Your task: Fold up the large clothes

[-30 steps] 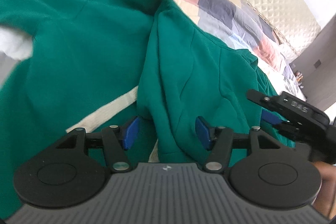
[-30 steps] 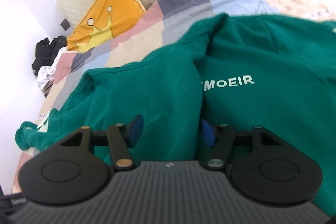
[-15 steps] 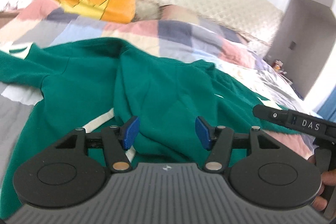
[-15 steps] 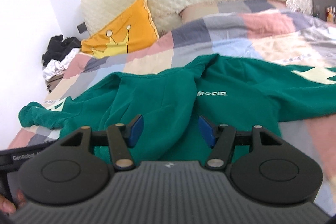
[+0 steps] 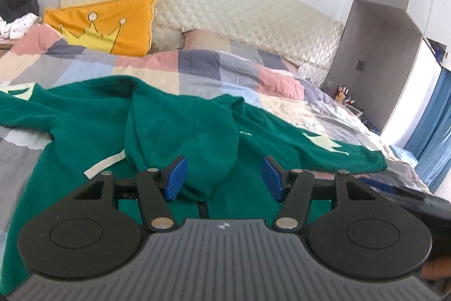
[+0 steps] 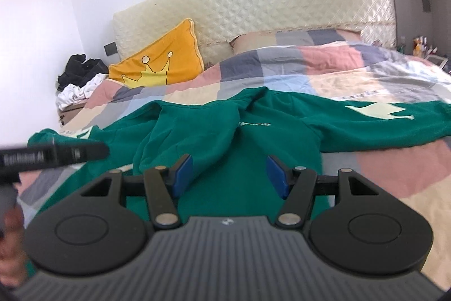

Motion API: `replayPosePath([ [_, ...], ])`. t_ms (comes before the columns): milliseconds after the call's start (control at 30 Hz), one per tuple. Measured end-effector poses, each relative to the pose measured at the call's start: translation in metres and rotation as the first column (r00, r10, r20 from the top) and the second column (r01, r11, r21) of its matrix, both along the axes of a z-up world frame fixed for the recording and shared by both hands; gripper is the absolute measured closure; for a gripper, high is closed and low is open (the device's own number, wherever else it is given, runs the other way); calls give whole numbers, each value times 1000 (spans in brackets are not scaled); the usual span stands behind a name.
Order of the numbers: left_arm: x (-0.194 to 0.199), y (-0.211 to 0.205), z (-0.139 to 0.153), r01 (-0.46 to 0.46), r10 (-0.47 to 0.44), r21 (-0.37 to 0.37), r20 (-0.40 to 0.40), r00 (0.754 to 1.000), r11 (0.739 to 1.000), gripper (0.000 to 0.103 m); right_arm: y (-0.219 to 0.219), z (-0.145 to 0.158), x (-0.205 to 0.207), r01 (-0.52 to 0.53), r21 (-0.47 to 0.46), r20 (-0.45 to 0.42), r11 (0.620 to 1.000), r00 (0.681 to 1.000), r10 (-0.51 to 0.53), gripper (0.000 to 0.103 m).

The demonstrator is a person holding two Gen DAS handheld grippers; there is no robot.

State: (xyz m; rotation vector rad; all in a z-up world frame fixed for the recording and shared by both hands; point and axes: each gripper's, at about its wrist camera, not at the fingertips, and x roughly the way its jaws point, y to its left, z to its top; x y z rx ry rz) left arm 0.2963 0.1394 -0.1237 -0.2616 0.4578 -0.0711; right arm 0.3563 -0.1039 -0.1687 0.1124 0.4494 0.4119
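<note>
A large green hoodie lies spread on the patchwork bed, sleeves stretched out to either side. Its hood is flopped down over the chest, and a pale star patch marks the right sleeve. My left gripper hovers above the hoodie's lower body, open, with nothing pinched between its blue pads. My right gripper is likewise open over the green body, just right of the hood. The left gripper's black body shows at the left edge of the right wrist view.
A checked duvet covers the bed, backed by a quilted cream headboard. An orange crown cushion leans at the head. Black and white clothes pile at the far left. Bottles on a stand and a blue curtain stand to the right.
Both grippers have drawn back and risen from close over the hood, so the whole hoodie and headboard now show. The hoodie stays on the bed; both stay equally wide apart.
</note>
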Motion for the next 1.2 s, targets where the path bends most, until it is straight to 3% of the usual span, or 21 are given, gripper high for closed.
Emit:
replayPosePath([
  [300, -46, -31, 1, 41, -41, 37, 3, 999, 999, 38, -24, 10, -53, 30, 14, 54, 999, 998, -30, 41],
  [400, -58, -43, 1, 60, -60, 35, 5, 998, 998, 38, -26, 9, -60, 63, -38, 62, 997, 996, -61, 42],
  [633, -72, -68, -14, 77, -75, 81, -23, 997, 994, 38, -42, 9, -74, 138, -19, 76, 990, 988, -137, 42],
  [833, -66, -65, -24, 54, -51, 67, -44, 998, 996, 38, -66, 5, -62, 263, 30, 18, 964, 964, -264, 42],
  [1200, -50, -67, -42, 24, -20, 38, -101, 995, 999, 39, -128, 1, -12, 467, 121, -114, 876, 883, -456, 42],
])
